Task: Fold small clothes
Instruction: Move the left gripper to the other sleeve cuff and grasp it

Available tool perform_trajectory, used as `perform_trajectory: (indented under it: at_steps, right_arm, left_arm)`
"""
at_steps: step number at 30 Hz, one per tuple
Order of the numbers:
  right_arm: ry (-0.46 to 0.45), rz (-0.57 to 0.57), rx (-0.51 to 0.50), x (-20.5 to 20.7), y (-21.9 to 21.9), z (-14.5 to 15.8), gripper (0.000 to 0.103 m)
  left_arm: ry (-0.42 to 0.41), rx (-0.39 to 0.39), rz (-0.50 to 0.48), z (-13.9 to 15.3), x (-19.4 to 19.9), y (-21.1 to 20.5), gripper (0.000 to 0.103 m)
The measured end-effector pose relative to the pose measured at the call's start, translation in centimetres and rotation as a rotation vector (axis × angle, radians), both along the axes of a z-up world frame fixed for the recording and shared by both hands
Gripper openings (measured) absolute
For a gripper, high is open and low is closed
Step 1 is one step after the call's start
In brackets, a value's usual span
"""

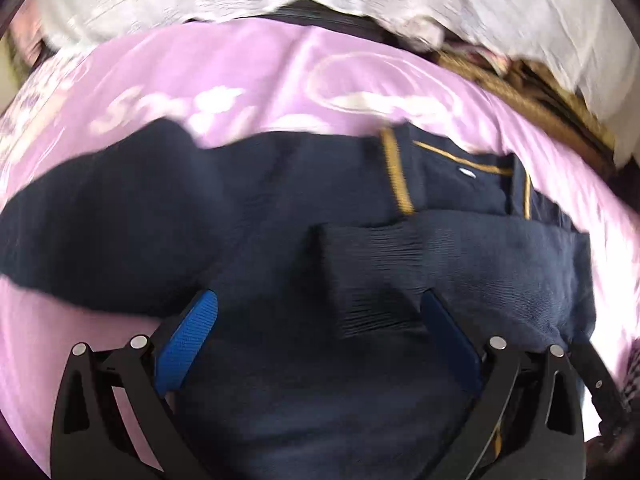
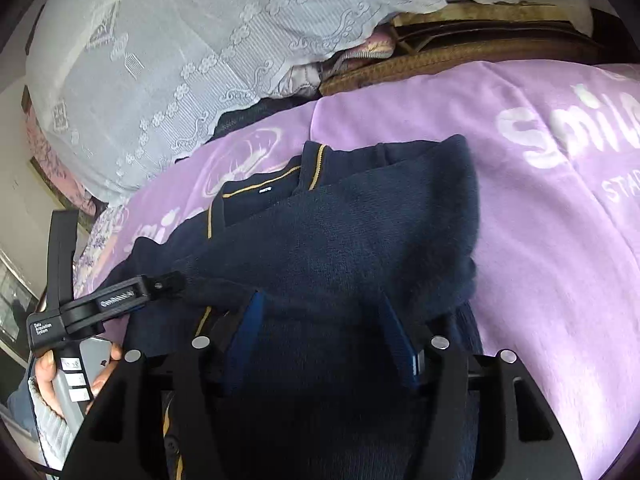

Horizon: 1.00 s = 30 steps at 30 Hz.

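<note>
**Mid-fold on the navy sweater**

Right now I have one garment to deal with: a navy sweater [image 2: 344,232] with yellow trim at the collar [image 2: 260,190], lying on the purple blanket [image 2: 560,260] toward its far edge, near the white lace cloth [image 2: 160,60]. I judge the sleeve-folding step is in hand, since one sleeve [image 1: 460,248] already lies across the body with its ribbed cuff [image 1: 360,280] facing me. My left gripper [image 1: 320,324] hangs with its jaws spread wide over that cuff, gripping nothing. My right gripper [image 2: 324,320] is likewise parted and bears on the knit without pinching it. Next I'd need to catch the other sleeve [image 1: 100,216], still spread out, and bring it across. Count: one sweater, two grippers, one blanket
</note>
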State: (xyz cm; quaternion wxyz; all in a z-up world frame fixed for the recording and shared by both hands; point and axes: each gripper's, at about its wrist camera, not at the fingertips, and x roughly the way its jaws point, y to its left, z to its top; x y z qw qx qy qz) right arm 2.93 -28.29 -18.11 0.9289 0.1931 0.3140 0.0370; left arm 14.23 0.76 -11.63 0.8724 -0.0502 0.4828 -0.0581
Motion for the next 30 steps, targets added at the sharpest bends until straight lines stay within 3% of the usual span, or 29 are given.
perform_trajectory:
  at_steps: [3,6,7,10,11,13,18,21,24,26,30]
  right_arm:
    - [-0.018,-0.025,0.036,-1.8,-0.8,0.3,0.063]
    - [-0.045,-0.028,0.088,-3.7,-1.3,0.5,0.065]
    - [-0.051,-0.029,0.098,-4.3,-1.4,0.5,0.065]
    - [-0.064,-0.033,0.126,-6.2,-1.3,0.2,0.065]
    - [-0.068,-0.036,0.135,-6.8,-1.2,0.1,0.065]
    - [-0.076,-0.043,0.161,-7.7,-1.4,-0.3,0.065]
    - [-0.07,-0.052,0.217,-7.9,-2.2,-1.3,0.065]
    - [-0.082,-0.052,0.244,-7.9,-2.6,-1.5,0.065]
    - [-0.088,-0.043,0.257,-8.0,-2.6,-1.5,0.065]
    - [-0.085,-0.027,0.25,-7.8,-2.4,-1.5,0.065]
    - [-0.089,-0.022,0.221,-7.9,-1.7,-0.8,0.062]
  left_arm:
    - [-0.038,-0.013,0.093,1.0,-1.4,4.7,0.099]
    - [-0.06,-0.046,0.271,1.5,-2.6,11.5,0.099]
    - [-0.046,-0.086,0.341,1.4,-2.7,13.7,0.098]
    - [0.005,-0.307,0.524,0.0,-3.1,20.4,0.098]
    - [0.008,-0.385,0.546,-0.4,-3.4,22.0,0.098]
    - [-0.002,-0.446,0.561,-0.7,-3.4,23.3,0.098]
    - [-0.089,-0.421,0.645,-1.2,-1.5,25.1,0.098]
    - [-0.121,-0.459,0.7,-1.2,-1.0,26.5,0.096]
    - [-0.125,-0.44,0.747,-1.2,-1.1,27.4,0.057]
    - [-0.111,-0.43,0.767,-1.4,-1.1,27.7,0.021]
    - [-0.126,-0.45,0.758,-1.3,-1.7,27.9,0.012]
